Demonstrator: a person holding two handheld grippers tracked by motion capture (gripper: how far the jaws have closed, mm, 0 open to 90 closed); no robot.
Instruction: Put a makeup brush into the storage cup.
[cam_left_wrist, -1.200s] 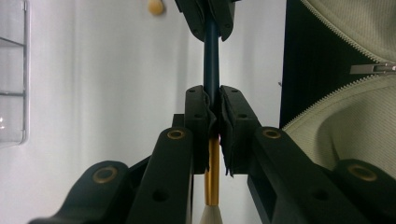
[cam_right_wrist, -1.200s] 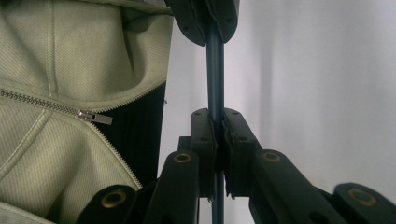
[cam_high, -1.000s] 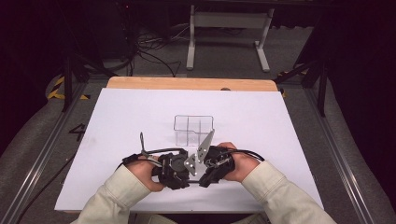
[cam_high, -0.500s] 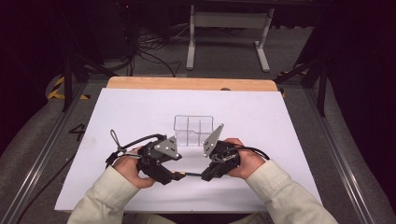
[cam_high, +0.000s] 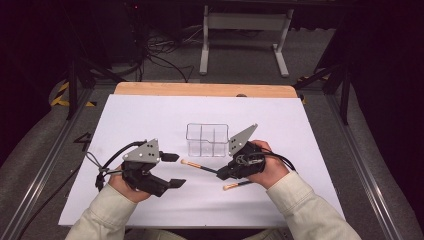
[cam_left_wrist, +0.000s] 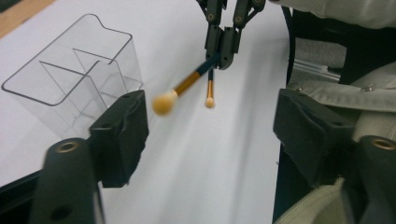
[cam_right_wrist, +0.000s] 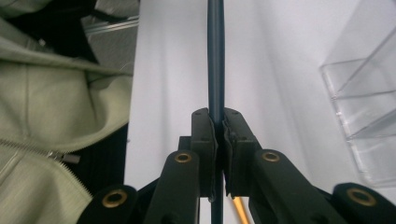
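Observation:
A thin brush (cam_high: 200, 166) with a dark handle and a tan tip hangs just above the white table, pointing left. My right gripper (cam_high: 223, 173) is shut on its handle (cam_right_wrist: 215, 65), right of centre. Further left, my left gripper (cam_high: 173, 170) stands open; its jaws have just been opening and nothing is between them. In the left gripper view the brush's tan tip (cam_left_wrist: 163, 103) floats ahead of the jaws, apart from both pads (cam_left_wrist: 122, 133). A second brush (cam_high: 237, 186) lies on the table below my right hand.
A clear plastic box (cam_high: 207, 139) with several compartments stands behind the grippers at mid-table. The white sheet (cam_high: 310, 150) covers the table, with a wooden edge (cam_high: 200, 89) at the back. Jacket sleeves reach in from the near edge.
My left gripper has opened, let go of the brush and drawn away to the left. The right gripper has kept the brush and shifted slightly right and up.

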